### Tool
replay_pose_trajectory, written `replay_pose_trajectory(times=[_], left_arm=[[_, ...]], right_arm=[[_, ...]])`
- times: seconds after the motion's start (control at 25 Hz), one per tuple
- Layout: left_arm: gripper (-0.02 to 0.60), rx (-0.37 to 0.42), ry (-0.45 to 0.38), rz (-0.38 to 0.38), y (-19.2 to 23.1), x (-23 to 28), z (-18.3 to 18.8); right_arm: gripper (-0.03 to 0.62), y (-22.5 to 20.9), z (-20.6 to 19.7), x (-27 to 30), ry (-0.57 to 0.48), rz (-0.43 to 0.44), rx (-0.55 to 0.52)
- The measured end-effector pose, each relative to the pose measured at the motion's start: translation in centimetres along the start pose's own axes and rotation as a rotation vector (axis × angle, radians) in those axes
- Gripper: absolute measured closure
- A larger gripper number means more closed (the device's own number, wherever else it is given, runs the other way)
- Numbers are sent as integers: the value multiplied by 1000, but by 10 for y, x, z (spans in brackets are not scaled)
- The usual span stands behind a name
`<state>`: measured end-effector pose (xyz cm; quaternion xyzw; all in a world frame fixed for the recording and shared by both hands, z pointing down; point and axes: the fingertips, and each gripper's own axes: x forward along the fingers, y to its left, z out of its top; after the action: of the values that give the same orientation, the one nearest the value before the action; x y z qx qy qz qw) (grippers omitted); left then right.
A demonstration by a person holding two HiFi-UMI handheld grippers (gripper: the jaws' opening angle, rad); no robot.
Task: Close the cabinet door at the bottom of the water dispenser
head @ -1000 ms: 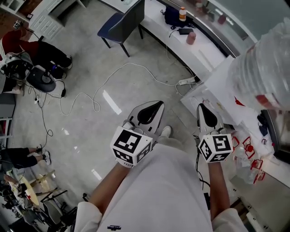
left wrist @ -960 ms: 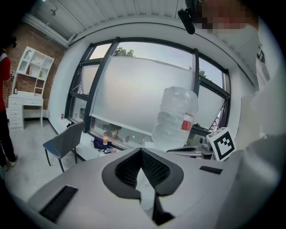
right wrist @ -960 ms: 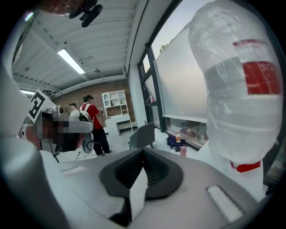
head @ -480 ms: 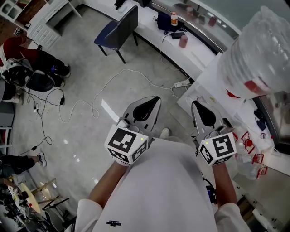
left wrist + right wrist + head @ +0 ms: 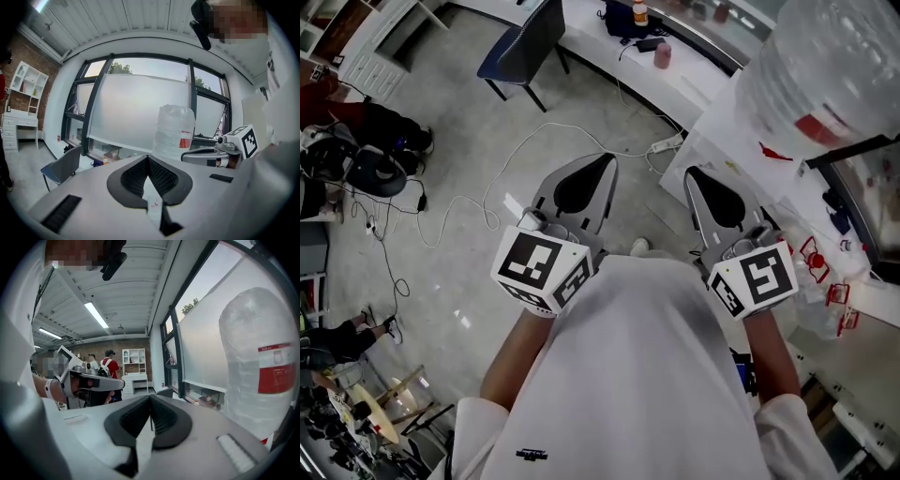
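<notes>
Clear plastic water bottle [image 5: 830, 70] tops the dispenser [image 5: 741, 150] at the person's right, its bottom cabinet door outside every view, as left tongs [image 5: 602, 165] and right tongs [image 5: 694, 178], both pinched shut on nothing, hover beside it, leaving closure unconfirmed.

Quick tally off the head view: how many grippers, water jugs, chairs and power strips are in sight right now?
Grippers: 2 (left gripper, right gripper)
Water jug: 1
Chair: 1
Power strip: 1
Total: 5
</notes>
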<state>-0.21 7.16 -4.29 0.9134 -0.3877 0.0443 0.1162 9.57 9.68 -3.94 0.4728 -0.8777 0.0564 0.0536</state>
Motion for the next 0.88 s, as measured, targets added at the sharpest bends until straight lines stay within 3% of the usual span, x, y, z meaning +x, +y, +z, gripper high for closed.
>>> replay_pose_trajectory(times=[0.88], left_arm=[[575,-27,13,-1,-20,-3,-6]], right_arm=[[583,-2,-8,-8,15,2,1]])
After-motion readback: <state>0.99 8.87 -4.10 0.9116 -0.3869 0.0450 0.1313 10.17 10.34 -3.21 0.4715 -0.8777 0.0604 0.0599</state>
